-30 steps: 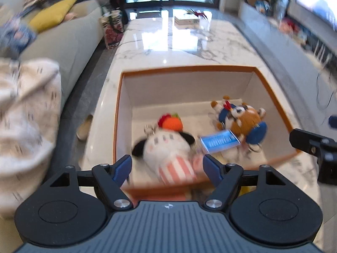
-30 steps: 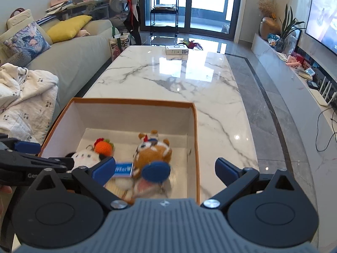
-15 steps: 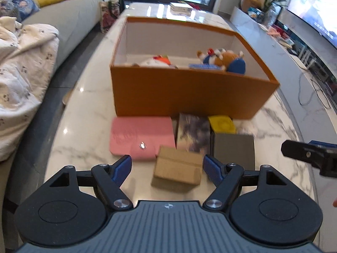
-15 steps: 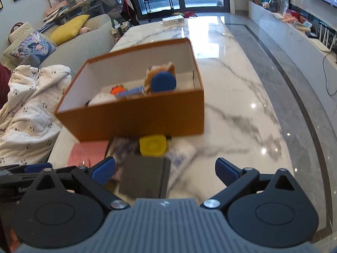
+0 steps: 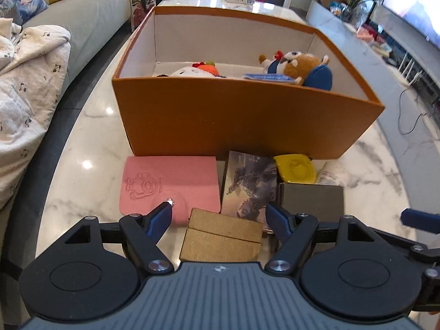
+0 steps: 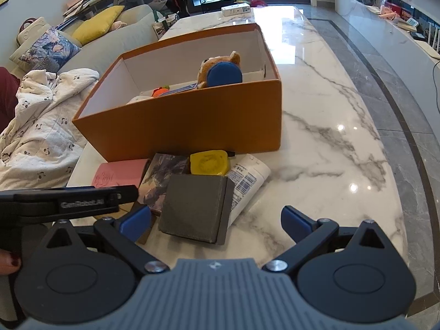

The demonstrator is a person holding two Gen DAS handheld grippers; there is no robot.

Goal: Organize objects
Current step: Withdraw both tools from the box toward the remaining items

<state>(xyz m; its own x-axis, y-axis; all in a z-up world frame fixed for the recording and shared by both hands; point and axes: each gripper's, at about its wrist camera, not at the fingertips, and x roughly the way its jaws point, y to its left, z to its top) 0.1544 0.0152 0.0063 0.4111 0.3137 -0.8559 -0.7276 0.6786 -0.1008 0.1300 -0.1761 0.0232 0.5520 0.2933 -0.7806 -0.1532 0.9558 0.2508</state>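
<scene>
An orange cardboard box [image 5: 247, 121] stands on the marble table [image 6: 330, 126] with a brown plush [image 5: 299, 64] and a white plush [image 5: 189, 71] inside. In front of it lie a pink case [image 5: 170, 181], a picture box [image 5: 250, 184], a yellow block [image 5: 295, 168], a grey box [image 6: 195, 206], a white tube [image 6: 244, 181] and a small brown carton [image 5: 222, 238]. My left gripper [image 5: 219, 214] is open just above the brown carton, pads apart from it. My right gripper [image 6: 216, 216] is open over the grey box, not touching it.
A sofa with a white blanket [image 5: 24, 88] and cushions runs along the left. A low white shelf [image 6: 385, 22] lines the right wall. A small white box [image 6: 236, 9] sits at the table's far end. Bare marble lies right of the orange box.
Both grippers have come down from over the open box to the objects lying in front of it. Their jaws have kept the same width.
</scene>
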